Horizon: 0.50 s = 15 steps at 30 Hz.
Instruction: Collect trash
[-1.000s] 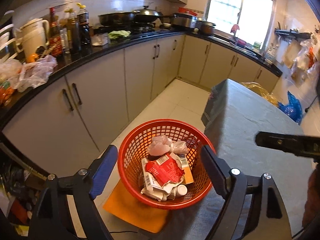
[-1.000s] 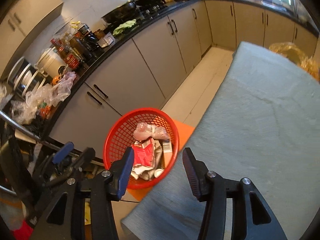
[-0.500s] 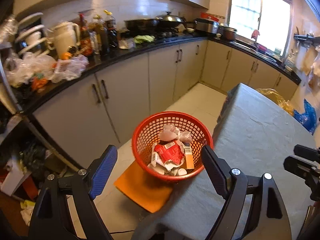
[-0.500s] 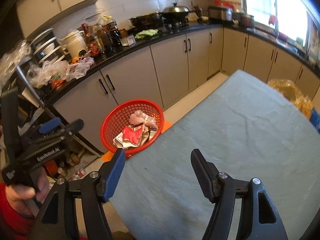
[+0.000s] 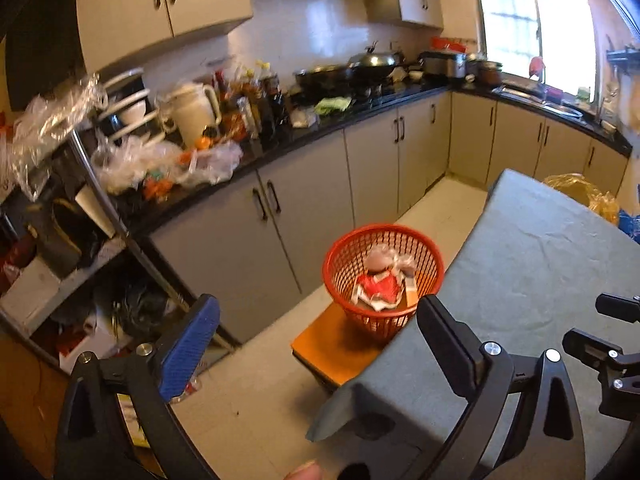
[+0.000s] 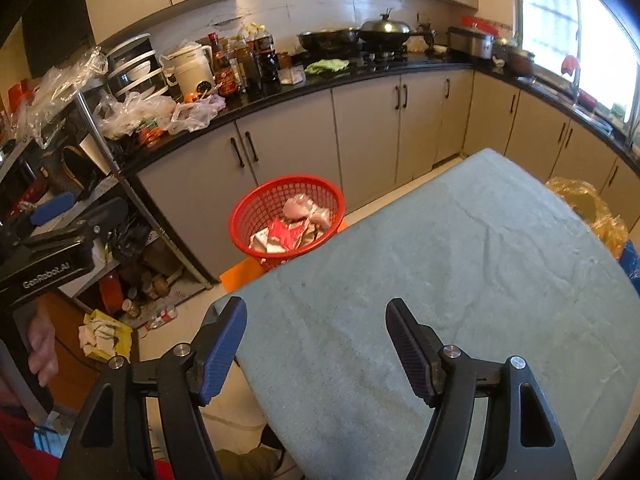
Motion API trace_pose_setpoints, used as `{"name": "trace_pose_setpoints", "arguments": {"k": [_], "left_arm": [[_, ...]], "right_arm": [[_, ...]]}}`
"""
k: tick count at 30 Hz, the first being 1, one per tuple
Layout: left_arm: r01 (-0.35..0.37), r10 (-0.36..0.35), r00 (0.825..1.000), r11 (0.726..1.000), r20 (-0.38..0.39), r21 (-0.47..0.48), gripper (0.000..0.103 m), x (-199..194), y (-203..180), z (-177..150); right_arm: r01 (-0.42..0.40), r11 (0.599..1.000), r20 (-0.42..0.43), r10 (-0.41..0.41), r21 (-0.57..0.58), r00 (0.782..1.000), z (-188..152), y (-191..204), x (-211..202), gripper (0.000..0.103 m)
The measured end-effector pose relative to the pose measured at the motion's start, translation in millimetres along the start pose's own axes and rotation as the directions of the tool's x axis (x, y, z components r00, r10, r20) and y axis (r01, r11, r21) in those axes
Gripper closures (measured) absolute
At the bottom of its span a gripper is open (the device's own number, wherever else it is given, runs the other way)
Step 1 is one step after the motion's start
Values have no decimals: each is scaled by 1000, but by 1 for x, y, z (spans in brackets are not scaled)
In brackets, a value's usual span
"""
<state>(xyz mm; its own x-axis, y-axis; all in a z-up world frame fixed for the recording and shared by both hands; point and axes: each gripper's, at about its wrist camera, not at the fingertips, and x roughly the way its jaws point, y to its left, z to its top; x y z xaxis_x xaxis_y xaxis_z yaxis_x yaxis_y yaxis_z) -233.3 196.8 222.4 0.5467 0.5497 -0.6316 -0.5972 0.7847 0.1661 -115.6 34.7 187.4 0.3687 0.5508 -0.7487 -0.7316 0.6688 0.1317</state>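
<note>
Two tools, our left tool [image 5: 316, 344] and right tool [image 6: 316, 344], have just spread apart empty above the grey cloth-covered table [image 6: 460, 264], the red plastic mesh basket [image 6: 256, 210] of crumpled wrappers [image 6: 288, 232] lying ahead beyond them.

Your red mesh basket [image 5: 383, 276] holding red-and-white wrappers [image 5: 378, 290], orange board [image 5: 340, 346] beneath it, grey-green tablecloth [image 6: 460, 280], grey cabinet doors [image 6: 360, 128] with black handles, black countertop [image 6: 360, 70], blue pads [image 6: 224, 350] on black grippers.

Blk fingers [image 6: 412, 350], blue pads, red sleeve [image 6: 16, 420].
</note>
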Motion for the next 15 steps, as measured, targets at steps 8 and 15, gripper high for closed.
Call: {"name": "trace_pose_setpoints", "arguments": {"k": [8,15], "left_arm": [[20,-22,998,999,53,31,5,-9,11,8],[-7,7,1000,1000,28,1,5,-9,27,-2]], "right_arm": [[60,998,65,-60,8,996,18,16,-14,24],[44,999,47,-44,4,998,14,34,-9,24]]}}
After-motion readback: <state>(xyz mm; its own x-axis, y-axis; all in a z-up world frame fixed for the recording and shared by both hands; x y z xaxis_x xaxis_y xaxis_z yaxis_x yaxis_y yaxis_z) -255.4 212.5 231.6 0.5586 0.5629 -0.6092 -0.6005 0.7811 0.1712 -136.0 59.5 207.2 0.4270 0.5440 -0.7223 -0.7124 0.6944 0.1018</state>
